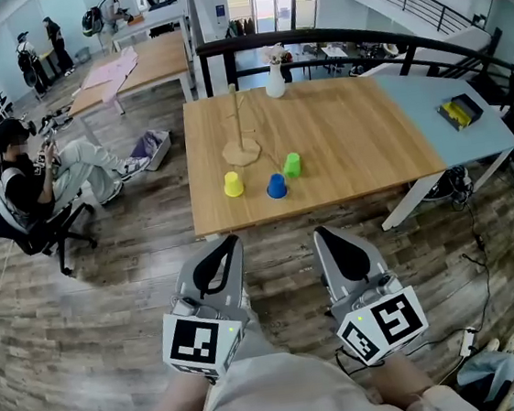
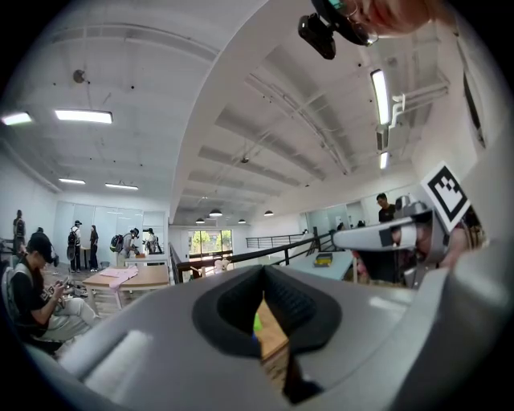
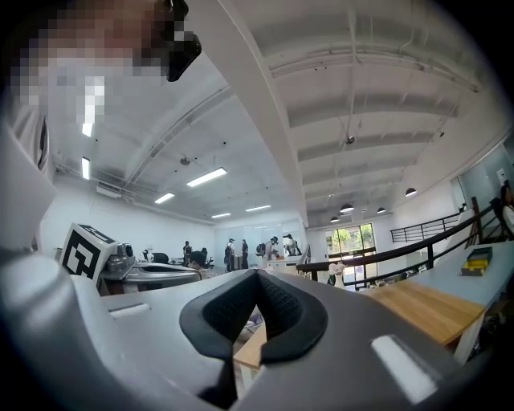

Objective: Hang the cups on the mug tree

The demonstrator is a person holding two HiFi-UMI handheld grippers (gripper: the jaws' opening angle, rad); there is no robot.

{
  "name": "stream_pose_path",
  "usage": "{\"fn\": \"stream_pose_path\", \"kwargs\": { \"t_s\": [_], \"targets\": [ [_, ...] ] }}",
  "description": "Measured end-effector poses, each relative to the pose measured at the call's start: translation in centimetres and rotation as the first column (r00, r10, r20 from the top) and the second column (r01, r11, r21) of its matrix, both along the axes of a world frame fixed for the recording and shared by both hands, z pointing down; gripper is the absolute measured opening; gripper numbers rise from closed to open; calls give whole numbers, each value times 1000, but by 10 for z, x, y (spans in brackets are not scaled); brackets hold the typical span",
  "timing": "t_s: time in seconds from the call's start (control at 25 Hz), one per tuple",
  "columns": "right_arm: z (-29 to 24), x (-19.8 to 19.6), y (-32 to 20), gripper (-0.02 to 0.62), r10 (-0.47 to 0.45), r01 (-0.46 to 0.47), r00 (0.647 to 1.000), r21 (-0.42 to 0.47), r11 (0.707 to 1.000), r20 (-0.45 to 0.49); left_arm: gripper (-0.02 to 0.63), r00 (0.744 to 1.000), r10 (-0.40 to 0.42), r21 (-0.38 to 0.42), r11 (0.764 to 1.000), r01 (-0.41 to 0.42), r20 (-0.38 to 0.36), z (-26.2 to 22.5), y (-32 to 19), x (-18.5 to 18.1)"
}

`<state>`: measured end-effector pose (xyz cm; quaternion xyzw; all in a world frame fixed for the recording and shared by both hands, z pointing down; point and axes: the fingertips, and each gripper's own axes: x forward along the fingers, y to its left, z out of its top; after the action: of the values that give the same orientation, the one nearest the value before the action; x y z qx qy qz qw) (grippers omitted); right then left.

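Here, the smooth rectangular pale-wood table (image 1: pixel 360 142) bears a slim, round-based wooden mug tree (image 1: pixel 241 146) toward its left edge. A yellow plastic cup (image 1: pixel 233 185), blue plastic cup (image 1: pixel 277 186) and green plastic cup (image 1: pixel 292 165) stand nearer its front edge. My left gripper (image 1: pixel 232 241) and right gripper (image 1: pixel 319 232) hover short of that edge, both clenched on nothing.

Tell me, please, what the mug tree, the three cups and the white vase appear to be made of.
The mug tree looks like pale wood: matt tan, close to the table in tone. The yellow cup, blue cup and green cup are probably plastic: flat, saturated single colours, no glaze shine. The vase may be ceramic: smooth, plain white. All are too small to be sure.
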<state>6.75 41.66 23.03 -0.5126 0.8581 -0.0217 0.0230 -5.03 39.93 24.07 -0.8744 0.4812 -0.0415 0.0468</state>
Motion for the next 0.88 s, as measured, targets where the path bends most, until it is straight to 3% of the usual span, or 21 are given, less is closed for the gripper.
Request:
{"fn": "stream_pose_path", "kwargs": {
  "t_s": [0.64,0.76,0.88],
  "targets": [
    [12,-25,-107,-2,-15,15,1000,-10,1000,-25,3,999,16,-46,999,-15,29,24,-108,-11],
    [13,-29,-139,-2,-7,6,999,-24,1000,-41,2,998,55,-9,998,-55,-22,17,-137,-11],
    [12,-36,-170,-2,-1,-1,999,-36,999,-54,2,998,66,-13,998,-67,-23,16,-167,-15]
  ]
}}
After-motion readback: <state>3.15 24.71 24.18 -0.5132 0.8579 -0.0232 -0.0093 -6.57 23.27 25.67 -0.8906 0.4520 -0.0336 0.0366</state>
